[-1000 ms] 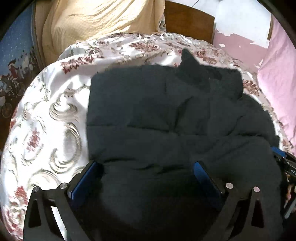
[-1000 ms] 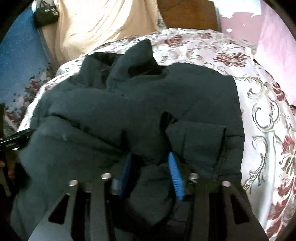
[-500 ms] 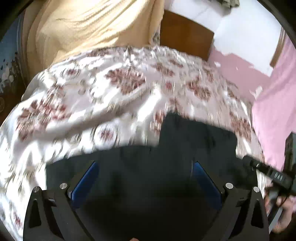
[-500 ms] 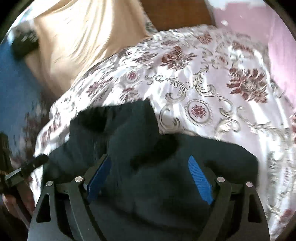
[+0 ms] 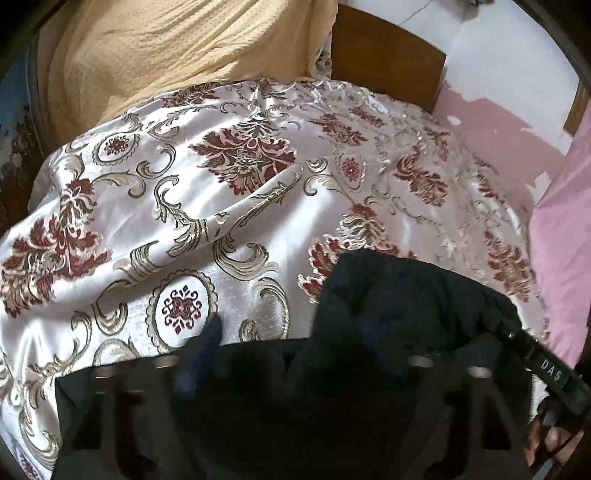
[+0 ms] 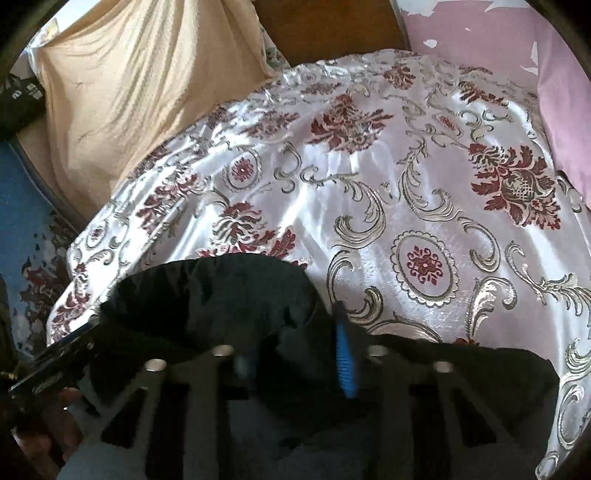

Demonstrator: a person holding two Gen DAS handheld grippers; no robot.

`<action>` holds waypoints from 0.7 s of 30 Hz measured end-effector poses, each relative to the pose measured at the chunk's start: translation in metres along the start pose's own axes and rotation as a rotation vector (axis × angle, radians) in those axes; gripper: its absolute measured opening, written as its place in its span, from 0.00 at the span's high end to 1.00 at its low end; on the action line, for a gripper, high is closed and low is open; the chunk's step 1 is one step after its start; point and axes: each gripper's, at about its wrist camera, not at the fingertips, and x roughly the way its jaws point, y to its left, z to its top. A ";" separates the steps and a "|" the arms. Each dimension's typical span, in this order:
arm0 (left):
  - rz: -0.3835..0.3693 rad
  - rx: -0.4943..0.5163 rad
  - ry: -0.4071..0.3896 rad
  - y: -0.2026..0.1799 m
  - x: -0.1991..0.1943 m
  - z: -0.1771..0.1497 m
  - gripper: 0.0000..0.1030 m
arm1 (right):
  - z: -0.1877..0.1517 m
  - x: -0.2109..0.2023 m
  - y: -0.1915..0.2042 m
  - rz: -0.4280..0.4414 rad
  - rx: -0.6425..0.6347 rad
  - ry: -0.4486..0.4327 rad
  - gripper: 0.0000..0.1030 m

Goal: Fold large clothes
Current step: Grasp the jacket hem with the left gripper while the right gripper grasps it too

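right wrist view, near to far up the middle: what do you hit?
Right tool → dark jacket → floral satin bedspread → wooden headboard.

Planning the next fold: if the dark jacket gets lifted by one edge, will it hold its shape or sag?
Probably sag: the jacket already bunches in soft, rounded folds. Its puffy bulk suggests it is light for its size, yet springy enough to reopen. It may also slide, since the bedspread looks glossy like satin.
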 end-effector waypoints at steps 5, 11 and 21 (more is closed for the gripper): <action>-0.075 0.016 -0.087 0.003 -0.046 -0.011 0.95 | -0.009 -0.046 0.001 0.049 -0.075 -0.066 0.84; -0.100 0.117 -0.238 -0.002 -0.132 -0.052 0.97 | -0.036 -0.128 -0.002 0.094 -0.171 -0.158 0.86; -0.140 0.105 -0.240 0.011 -0.188 -0.136 0.98 | -0.117 -0.203 -0.013 0.070 -0.347 -0.218 0.92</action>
